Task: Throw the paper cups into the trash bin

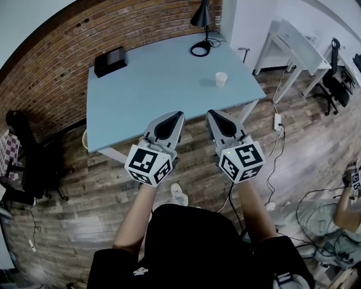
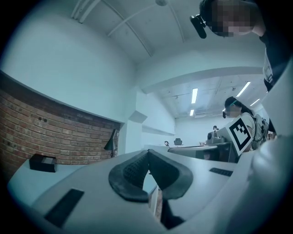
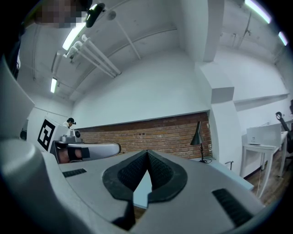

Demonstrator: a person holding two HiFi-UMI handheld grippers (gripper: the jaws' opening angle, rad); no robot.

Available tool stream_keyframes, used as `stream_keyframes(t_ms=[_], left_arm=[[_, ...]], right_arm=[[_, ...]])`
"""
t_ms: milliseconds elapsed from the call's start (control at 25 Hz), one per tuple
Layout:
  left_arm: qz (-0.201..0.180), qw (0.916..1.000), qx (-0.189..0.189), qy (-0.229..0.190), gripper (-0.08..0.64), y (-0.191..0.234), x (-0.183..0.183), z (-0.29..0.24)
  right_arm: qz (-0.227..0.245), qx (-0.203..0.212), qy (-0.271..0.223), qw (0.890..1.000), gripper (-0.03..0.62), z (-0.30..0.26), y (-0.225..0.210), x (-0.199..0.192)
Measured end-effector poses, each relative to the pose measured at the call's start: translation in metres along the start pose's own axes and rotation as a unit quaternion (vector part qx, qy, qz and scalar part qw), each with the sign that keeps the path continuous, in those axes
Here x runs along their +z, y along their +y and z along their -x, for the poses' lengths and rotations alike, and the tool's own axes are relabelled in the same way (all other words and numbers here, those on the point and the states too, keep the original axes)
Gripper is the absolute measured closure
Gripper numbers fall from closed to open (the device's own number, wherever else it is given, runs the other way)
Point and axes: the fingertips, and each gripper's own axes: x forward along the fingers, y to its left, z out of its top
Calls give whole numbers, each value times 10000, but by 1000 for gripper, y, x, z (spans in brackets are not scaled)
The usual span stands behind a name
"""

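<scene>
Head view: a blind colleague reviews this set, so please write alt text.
A person holds the left hand-held gripper and right hand-held gripper, both shut and empty, at the near edge of a light blue rectangular table. A white paper cup stands upright on its right side; a black desk lamp and a black box sit near the far edge.

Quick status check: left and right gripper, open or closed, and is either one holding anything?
Left gripper: closed, empty.
Right gripper: closed, empty.
</scene>
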Motion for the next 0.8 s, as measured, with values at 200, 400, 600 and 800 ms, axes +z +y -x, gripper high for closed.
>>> stream_keyframes(t_ms=[200, 400, 600, 800], left_arm=[[-162, 9997, -124, 130, 551, 22, -7, -17], [-72, 9997, -163, 158, 551, 48, -11, -30], [-7, 9995, -246, 183, 551, 72, -16, -42], [69, 9991, -358, 208, 551, 93, -19, -49]], right_arm=[[-50, -52, 16, 10000, 589, -30, -10, -2], [-63, -112, 98, 9999, 589, -58, -17, -8], [-62, -220, 183, 9996, 589, -82, -24, -13], [-46, -355, 257, 9990, 589, -104, -29, -16]])
